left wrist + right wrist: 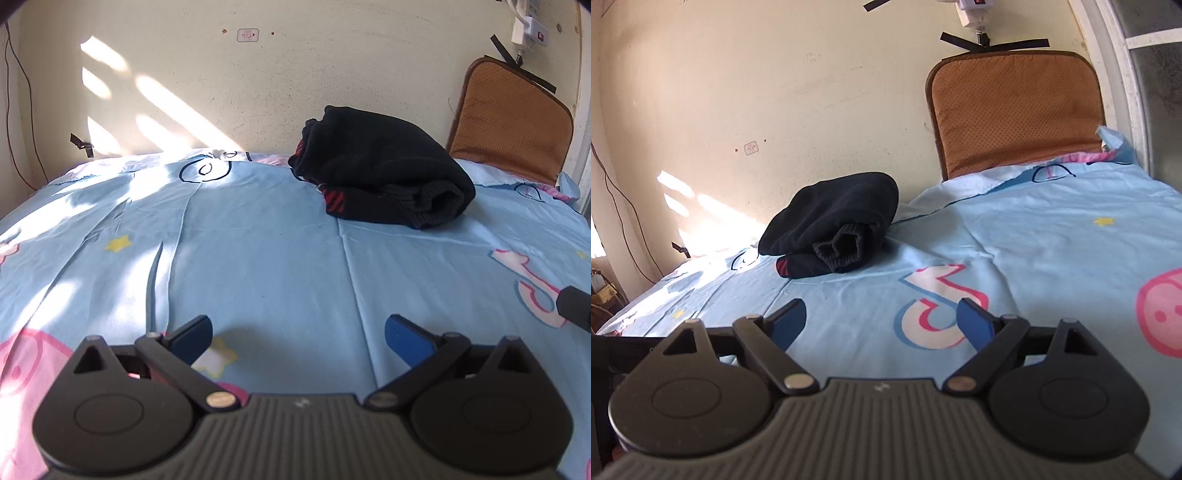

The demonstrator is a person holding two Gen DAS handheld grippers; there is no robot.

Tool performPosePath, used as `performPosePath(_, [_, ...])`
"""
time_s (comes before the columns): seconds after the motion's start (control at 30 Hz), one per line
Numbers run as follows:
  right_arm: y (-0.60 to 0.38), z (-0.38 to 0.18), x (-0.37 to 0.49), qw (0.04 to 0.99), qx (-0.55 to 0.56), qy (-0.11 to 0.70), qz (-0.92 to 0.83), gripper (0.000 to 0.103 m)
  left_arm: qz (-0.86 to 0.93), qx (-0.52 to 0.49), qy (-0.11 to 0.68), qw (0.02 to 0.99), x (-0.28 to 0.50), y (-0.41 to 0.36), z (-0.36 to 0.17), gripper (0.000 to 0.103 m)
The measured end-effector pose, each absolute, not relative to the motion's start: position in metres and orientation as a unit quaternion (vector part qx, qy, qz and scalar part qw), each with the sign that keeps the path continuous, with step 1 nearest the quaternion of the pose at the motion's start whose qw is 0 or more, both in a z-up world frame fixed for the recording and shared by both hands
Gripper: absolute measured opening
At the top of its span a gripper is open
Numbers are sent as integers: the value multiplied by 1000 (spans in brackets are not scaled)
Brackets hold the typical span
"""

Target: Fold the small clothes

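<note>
On the left, sunlight is falling in slanted bars across the cream wall (295,74), which is looking matte and faintly speckled, and a thin dark cord (22,110) is hanging down beside it. The light is spilling onto the far left part of the bed sheet (258,258), a thin, smooth, light blue cotton printed with yellow stars, pink faces and pink-and-white music notes, and creasing in long soft ridges.

Toward the middle, at the far edge of the bed by the wall, a black garment (380,173) is lying folded into a thick rounded bundle. Its cloth is looking soft and fleecy, a ribbed cuff is curling out at the near end, and a red-striped patch is showing at its lower edge. It is sitting well apart from both tools.

Further right, a brown cushion (1015,110) with rounded corners, a dotted surface and a darker piped edge is leaning upright against the wall, with black tape strips above it.

The left tool (298,338) is hovering over bare sheet with its blue-padded fingers spread wide, pinching nothing. The right tool (882,321) is likewise standing spread wide above the music-note print, gripping nothing.
</note>
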State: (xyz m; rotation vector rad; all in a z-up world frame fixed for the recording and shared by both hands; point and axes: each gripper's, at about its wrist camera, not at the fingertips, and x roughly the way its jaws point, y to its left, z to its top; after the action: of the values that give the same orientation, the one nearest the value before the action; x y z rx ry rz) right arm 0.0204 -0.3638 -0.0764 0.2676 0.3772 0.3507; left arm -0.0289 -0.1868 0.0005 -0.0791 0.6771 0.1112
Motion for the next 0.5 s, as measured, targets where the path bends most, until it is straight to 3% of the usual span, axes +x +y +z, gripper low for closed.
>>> performPosePath(0.5, [-363,-82,11,956,118,210,168,92,60,-16,337,939,-38,-197,-2,103])
